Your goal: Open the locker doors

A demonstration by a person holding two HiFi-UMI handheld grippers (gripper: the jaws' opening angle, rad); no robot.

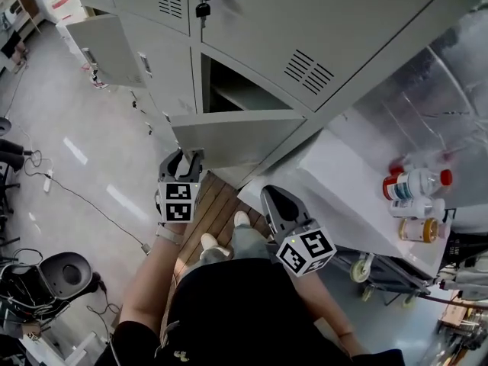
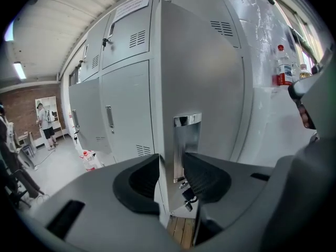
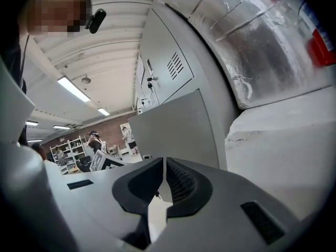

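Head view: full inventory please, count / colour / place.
grey metal lockers: one bank, grey, top of frame
open grey locker doors: two, grey, centre door and upper-left door
black padlock: one, black, on a shut upper door
white table: one, white, right
plastic bottles: three, red-capped white, clear, amber, table's right end
black office chair: one, black, floor lower left
left gripper: one, dark grey, jaws closed on the centre door's edge
right gripper: one, dark grey, jaws shut, empty

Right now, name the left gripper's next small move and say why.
Probably pull the grey metal locker door a little wider open with the left gripper: its jaws are clamped on the door's free edge beside the shiny chrome latch plate, and the dark compartment behind is only partly uncovered.
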